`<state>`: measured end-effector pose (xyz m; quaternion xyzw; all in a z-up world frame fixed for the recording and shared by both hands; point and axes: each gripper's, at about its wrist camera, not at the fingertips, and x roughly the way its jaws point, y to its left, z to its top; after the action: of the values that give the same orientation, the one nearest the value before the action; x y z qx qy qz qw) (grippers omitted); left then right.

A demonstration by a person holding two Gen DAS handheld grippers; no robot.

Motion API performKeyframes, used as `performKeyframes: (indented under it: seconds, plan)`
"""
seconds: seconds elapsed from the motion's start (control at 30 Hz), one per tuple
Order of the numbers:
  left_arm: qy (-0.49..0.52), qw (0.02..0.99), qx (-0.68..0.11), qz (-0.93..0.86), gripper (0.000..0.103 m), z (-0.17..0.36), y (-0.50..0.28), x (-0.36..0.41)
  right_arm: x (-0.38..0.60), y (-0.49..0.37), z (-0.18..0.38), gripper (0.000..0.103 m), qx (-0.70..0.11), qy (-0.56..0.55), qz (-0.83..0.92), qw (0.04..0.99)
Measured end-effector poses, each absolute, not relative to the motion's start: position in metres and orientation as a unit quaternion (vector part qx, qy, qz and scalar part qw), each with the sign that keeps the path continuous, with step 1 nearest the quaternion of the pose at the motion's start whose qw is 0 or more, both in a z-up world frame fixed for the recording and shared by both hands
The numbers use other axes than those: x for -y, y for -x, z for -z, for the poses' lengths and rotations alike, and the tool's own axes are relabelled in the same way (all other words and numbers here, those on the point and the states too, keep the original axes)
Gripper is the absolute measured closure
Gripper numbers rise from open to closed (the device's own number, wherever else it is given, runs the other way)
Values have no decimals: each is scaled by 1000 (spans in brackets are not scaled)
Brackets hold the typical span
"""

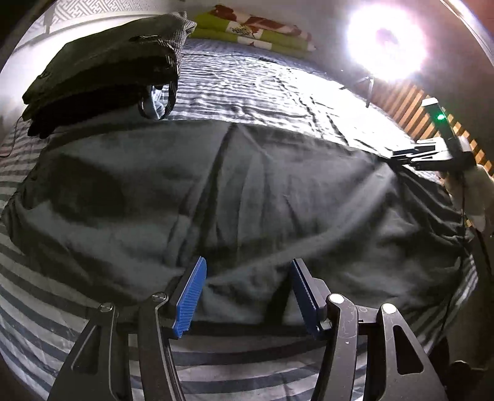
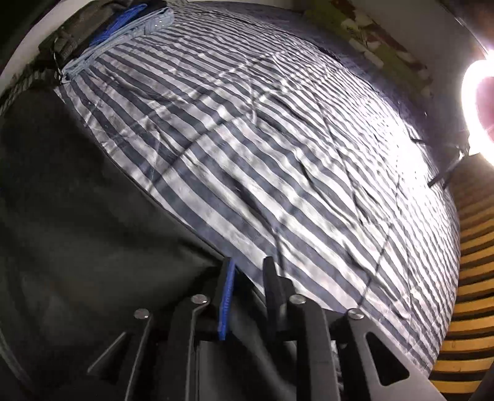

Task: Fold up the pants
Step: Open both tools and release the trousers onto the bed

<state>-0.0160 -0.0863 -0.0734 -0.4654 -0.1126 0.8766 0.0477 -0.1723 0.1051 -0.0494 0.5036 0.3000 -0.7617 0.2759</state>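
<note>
Dark grey pants (image 1: 216, 185) lie spread flat across the striped bed sheet (image 1: 262, 83). My left gripper (image 1: 249, 262) is open over the pants' near edge, with the cloth lying loose between its blue pads (image 1: 191, 296). At the pants' far right edge is my right gripper (image 1: 398, 154), held by a hand in a white glove (image 1: 472, 197). In the right wrist view the right gripper (image 2: 249, 260) points down at the border where the pants (image 2: 61, 216) meet the sheet (image 2: 278, 154). Its jaws stand a narrow gap apart, and the blue pad face is bare.
A stack of folded dark clothes (image 1: 102, 71) sits at the back left of the bed, also in the right wrist view (image 2: 102, 27). A folded green and red blanket (image 1: 256, 31) lies by the far wall. A bright lamp (image 1: 386, 43) on a stand glares at the right, beside wooden slats (image 2: 469, 277).
</note>
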Motion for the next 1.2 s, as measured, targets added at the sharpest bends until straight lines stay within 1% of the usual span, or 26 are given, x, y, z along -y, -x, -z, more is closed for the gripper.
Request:
performKeyframes:
  seconds: [0.03, 0.1, 0.13, 0.2, 0.23, 0.27, 0.3, 0.37, 0.4, 0.43, 0.47, 0.57, 0.63, 0.7, 0.77, 0.8, 0.87, 0.93, 1.0, 1.1, 1.2]
  plan:
    - [461, 43, 119, -878, 43, 72, 14, 89, -124, 174, 33, 81, -254, -506, 776, 279]
    - [449, 38, 124, -884, 43, 69, 9, 92, -163, 172, 6, 81, -191, -490, 805, 276]
    - [443, 35, 121, -888, 43, 64, 10, 91, -193, 168, -7, 81, -171, -472, 829, 247]
    - [432, 31, 118, -894, 43, 58, 6, 92, -241, 161, -20, 81, -130, -460, 851, 217]
    - [431, 32, 122, -894, 43, 58, 4, 94, -276, 153, -24, 80, -96, -462, 859, 198]
    - [431, 36, 129, -892, 43, 57, 2, 94, -300, 147, -24, 75, -79, -465, 862, 183]
    - [432, 43, 133, -891, 43, 58, 1, 92, -321, 143, -23, 73, -74, -469, 865, 162]
    - [434, 52, 129, -890, 43, 55, -5, 83, -364, 129, -20, 72, -71, -463, 877, 107]
    - [436, 64, 127, -888, 43, 53, -4, 76, -384, 125, -18, 72, -49, -469, 876, 96]
    - [438, 78, 122, -887, 43, 50, -4, 65, -397, 122, -13, 72, -13, -483, 869, 106]
    - [440, 92, 109, -887, 43, 47, -1, 52, -405, 118, -10, 72, 5, -488, 865, 114]
    - [447, 122, 75, -883, 43, 39, 8, 15, -390, 113, 3, 72, -5, -494, 859, 132]
    - [451, 142, 72, -878, 43, 36, 12, 2, -373, 120, 18, 72, -6, -514, 845, 151]
    - [459, 147, 70, -874, 43, 37, 14, -7, -349, 130, 35, 72, -39, -522, 839, 150]
    - [465, 130, 74, -873, 43, 38, 12, -4, -336, 144, 54, 72, -112, -522, 841, 89]
    - [467, 123, 84, -872, 43, 35, 7, 1, -336, 155, 61, 72, -130, -525, 840, 48]
    - [462, 118, 88, -875, 43, 28, -9, 7, -343, 171, 60, 72, -124, -520, 845, -5]
    - [453, 115, 66, -881, 43, 21, -27, 7, -347, 164, 39, 72, -106, -494, 863, -17]
    - [455, 121, 56, -880, 43, 21, -38, 5, -340, 143, 16, 72, -104, -472, 876, 11]
    - [464, 134, 63, -873, 43, 29, -44, -5, -321, 84, -14, 72, -95, -447, 883, 106]
    - [470, 163, 66, -865, 43, 38, -45, -27, -306, 19, -20, 71, -69, -453, 867, 196]
